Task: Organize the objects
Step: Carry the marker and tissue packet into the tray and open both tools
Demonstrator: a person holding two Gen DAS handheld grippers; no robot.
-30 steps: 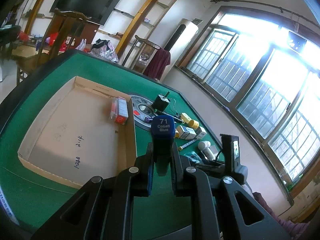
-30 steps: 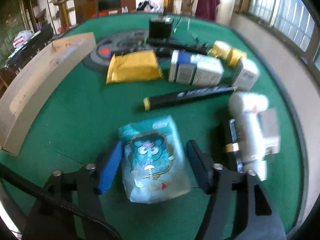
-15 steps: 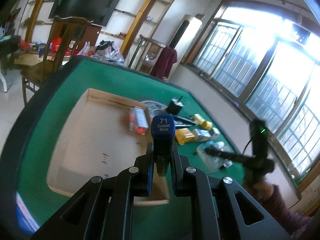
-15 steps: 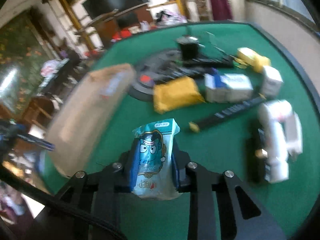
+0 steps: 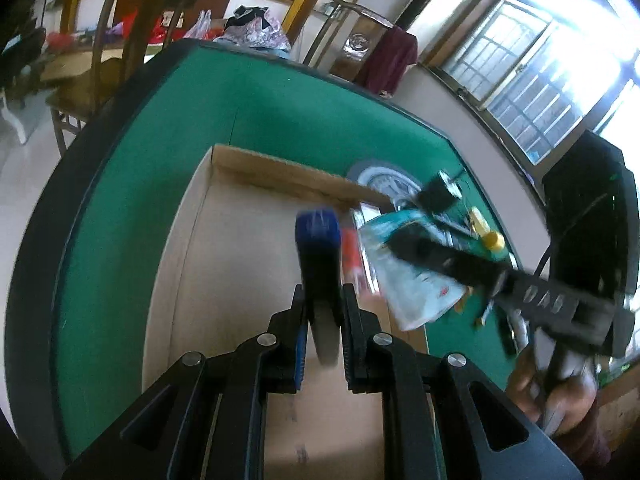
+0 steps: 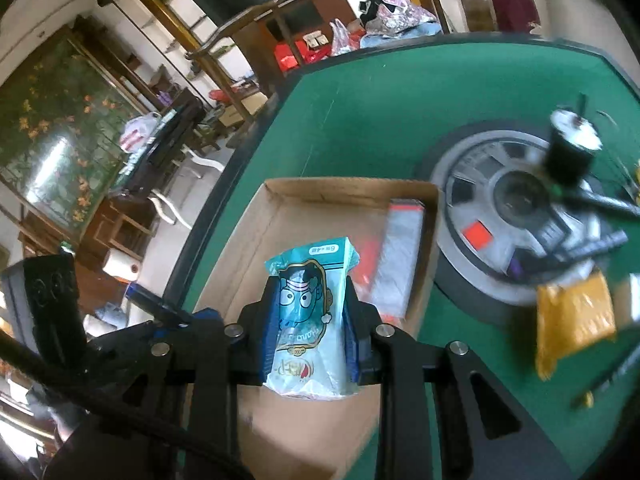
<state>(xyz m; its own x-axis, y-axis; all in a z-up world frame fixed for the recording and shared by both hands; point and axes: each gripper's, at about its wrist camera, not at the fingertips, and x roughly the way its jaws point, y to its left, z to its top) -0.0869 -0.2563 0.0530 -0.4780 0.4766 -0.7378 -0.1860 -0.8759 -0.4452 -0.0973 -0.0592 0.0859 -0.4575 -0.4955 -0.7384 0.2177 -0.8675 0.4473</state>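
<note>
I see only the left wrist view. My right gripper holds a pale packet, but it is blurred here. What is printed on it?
Observer: In the right wrist view the teal packet shows a cartoon face, and the right gripper is shut on its sides.
Operator: What is below the packet?
Observer: The cardboard tray; the packet hangs above its floor.
Operator: Is something already in the tray?
Observer: Yes, a red and clear pack lies against the tray wall nearest the grey disc.
</note>
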